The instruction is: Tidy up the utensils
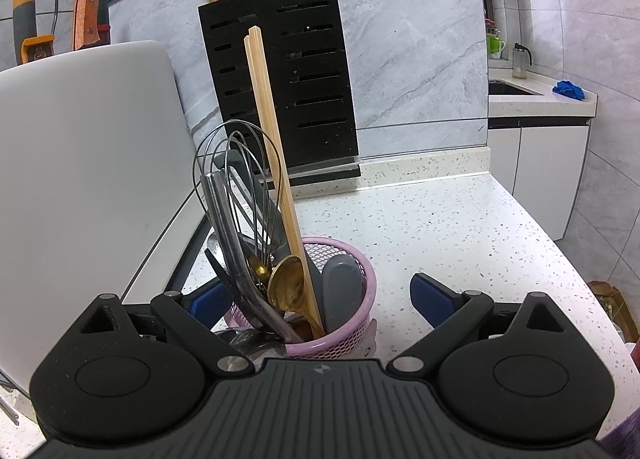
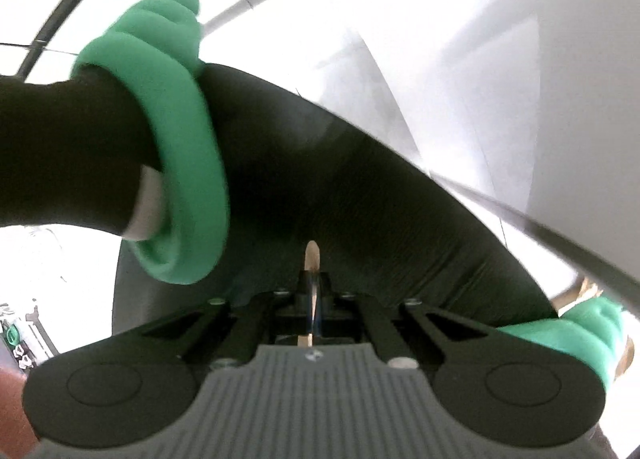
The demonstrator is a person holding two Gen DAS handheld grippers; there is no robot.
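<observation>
A pink mesh holder (image 1: 352, 333) is framed by the wide-open, empty left gripper (image 1: 316, 299); inside it, a whisk (image 1: 236, 195), gold spoon (image 1: 286, 283), chopsticks (image 1: 276, 163) and grey spatula (image 1: 342, 291) are contained. A thin, apparently wooden stick (image 2: 311, 259) is clamped by the right gripper (image 2: 312, 299).

Speckled white countertop (image 1: 460, 227), pink mesh utensil cup (image 1: 352, 333), black knife block (image 1: 288, 83) at the wall

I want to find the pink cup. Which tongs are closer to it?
Left. The left tongs are open around the pink cup. The right tongs are shut on a thin wooden stick; their view shows no cup.
</observation>
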